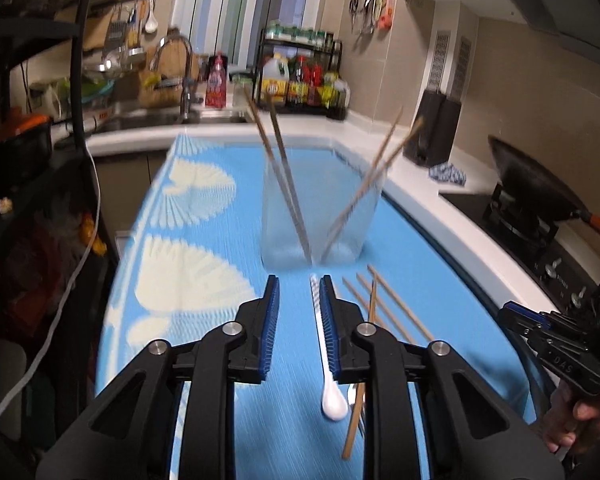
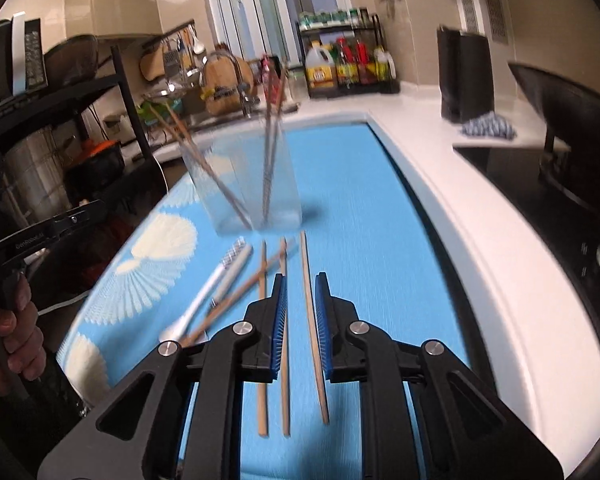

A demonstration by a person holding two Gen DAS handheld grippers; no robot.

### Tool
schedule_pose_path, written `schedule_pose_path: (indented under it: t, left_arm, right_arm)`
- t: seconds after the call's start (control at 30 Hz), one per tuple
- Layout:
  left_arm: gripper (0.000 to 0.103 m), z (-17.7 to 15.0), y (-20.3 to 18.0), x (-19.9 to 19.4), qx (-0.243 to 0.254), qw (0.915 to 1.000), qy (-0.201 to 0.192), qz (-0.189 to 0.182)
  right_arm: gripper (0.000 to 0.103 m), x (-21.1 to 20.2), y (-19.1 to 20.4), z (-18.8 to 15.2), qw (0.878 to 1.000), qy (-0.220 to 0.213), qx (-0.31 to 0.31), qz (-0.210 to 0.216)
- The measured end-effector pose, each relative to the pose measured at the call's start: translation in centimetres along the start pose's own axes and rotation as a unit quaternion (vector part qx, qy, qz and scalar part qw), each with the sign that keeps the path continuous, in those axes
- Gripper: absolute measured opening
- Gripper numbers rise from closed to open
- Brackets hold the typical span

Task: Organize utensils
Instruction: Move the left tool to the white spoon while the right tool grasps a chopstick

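Observation:
A clear glass holder stands on the blue mat with several chopsticks leaning inside it; it also shows in the right wrist view. My left gripper is open above the mat, its right finger beside a white spoon. Loose wooden chopsticks lie to its right. My right gripper is open and low, with one chopstick lying between its fingers. More chopsticks and the white spoon lie to its left.
A white counter borders the mat on the right, with a stove and wok beyond. A knife block and a blue cloth sit on the counter. A sink and a condiment rack are at the back.

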State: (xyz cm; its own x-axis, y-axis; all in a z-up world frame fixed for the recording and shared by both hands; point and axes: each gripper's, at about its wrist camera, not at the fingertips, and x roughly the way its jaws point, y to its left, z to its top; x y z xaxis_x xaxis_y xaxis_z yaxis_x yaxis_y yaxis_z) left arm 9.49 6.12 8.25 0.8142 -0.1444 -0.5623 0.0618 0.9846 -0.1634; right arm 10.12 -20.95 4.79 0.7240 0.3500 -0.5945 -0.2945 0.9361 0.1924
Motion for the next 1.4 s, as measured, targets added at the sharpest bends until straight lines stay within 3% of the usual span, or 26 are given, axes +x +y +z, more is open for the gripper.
schedule_pose_path:
  t: [0.23, 0.5, 0.7, 0.93, 1.1, 1.27, 1.4]
  left_arm:
    - [0.017, -4.4, -0.4, 3.2, -0.017, 0.9973, 0.065, -0.03]
    - [0.018, -7.1, -0.1, 5.3, -0.067, 0.9917, 0.099, -0.047]
    - [0.019, -7.9, -1.6, 6.3, -0.033, 0.9917, 0.122, -0.023]
    - [0.02, -8.5, -2.7, 6.1, -0.014, 0.9929, 0.117, -0.013]
    - [0.017, -9.1, -4.1, 5.8, 0.032, 0.9938, 0.103, 0.024]
    - [0.014, -9.3, -3.5, 5.3, 0.019, 0.9952, 0.087, 0.042]
    - [0.011, -9.4, -2.4, 4.4, 0.015, 0.9945, 0.064, 0.082]
  right_arm:
    - [0.018, 2.4, -0.7, -4.1, 0.999, 0.042, -0.004, -0.007]
    - [0.018, 3.4, -0.4, -5.3, 0.998, 0.057, -0.011, -0.01]
    - [0.017, 3.5, -0.5, -5.6, 0.998, 0.057, -0.012, -0.013]
    - [0.016, 3.5, -0.4, -5.7, 0.998, 0.052, -0.014, -0.018]
    - [0.013, 3.3, -0.4, -5.9, 0.998, 0.05, -0.013, -0.022]
    - [0.006, 3.2, -0.7, -5.9, 0.999, 0.05, -0.003, -0.021]
    - [0.005, 2.9, -0.7, -6.2, 0.999, 0.047, 0.0, -0.026]
